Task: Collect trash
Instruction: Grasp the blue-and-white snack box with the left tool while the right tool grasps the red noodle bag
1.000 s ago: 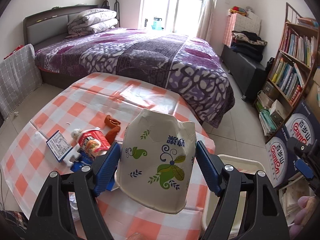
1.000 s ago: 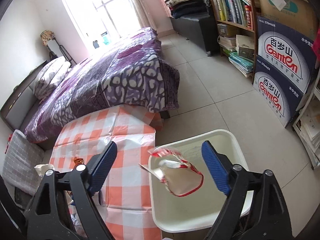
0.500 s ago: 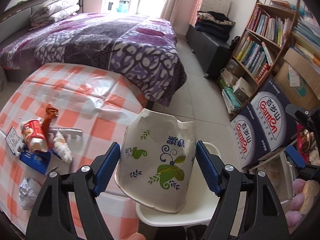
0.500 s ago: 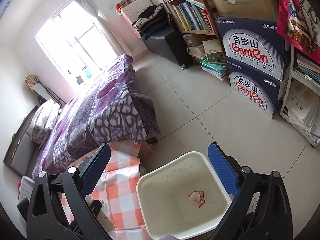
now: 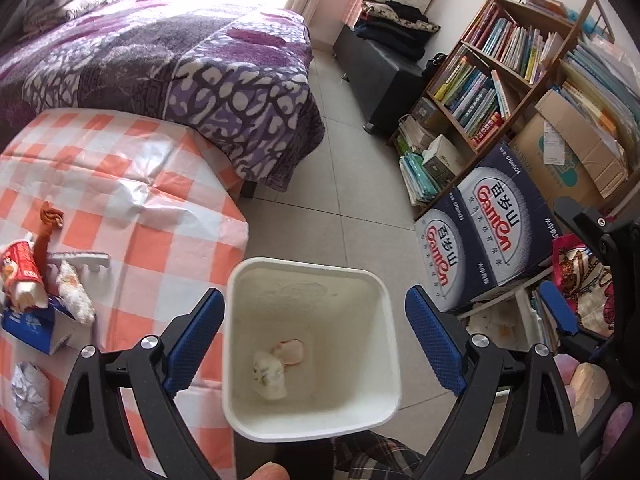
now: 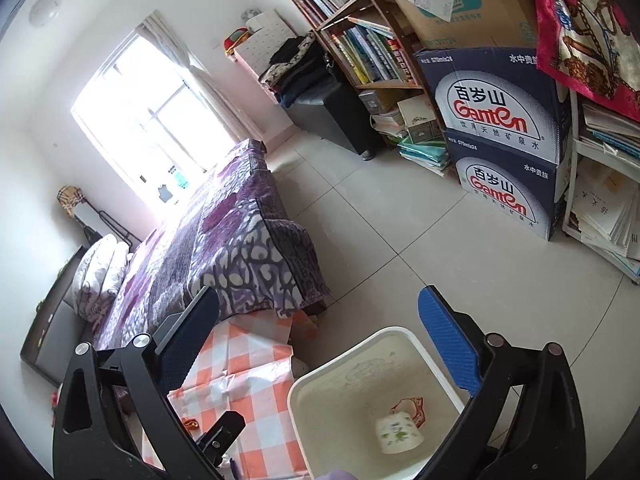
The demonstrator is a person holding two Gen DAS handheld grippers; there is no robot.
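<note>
My left gripper [image 5: 314, 328] is open and empty, directly above the white trash bin [image 5: 310, 266]. The floral paper cup [image 5: 270, 374] lies on the bin floor next to a red-edged wrapper [image 5: 292, 352]. My right gripper [image 6: 320, 328] is open and empty, above and behind the bin [image 6: 304, 392]; the cup [image 6: 398, 434] and wrapper [image 6: 412, 406] show inside it. On the checkered table [image 5: 120, 184] remain a red cup [image 5: 18, 268], an orange peel [image 5: 50, 220], a blue carton [image 5: 30, 324], a tissue roll [image 5: 76, 292] and crumpled paper [image 5: 28, 394].
A purple bed [image 5: 160, 52] lies beyond the table. Ganten boxes [image 5: 480, 232] and a bookshelf [image 5: 492, 68] stand right of the bin. A white comb-like piece [image 5: 80, 259] lies on the table. The right gripper [image 5: 560, 312] shows at the left view's right edge.
My left gripper opened and dropped the floral cup into the bin. The right gripper, empty after dropping the wrapper, rose and tilted away.
</note>
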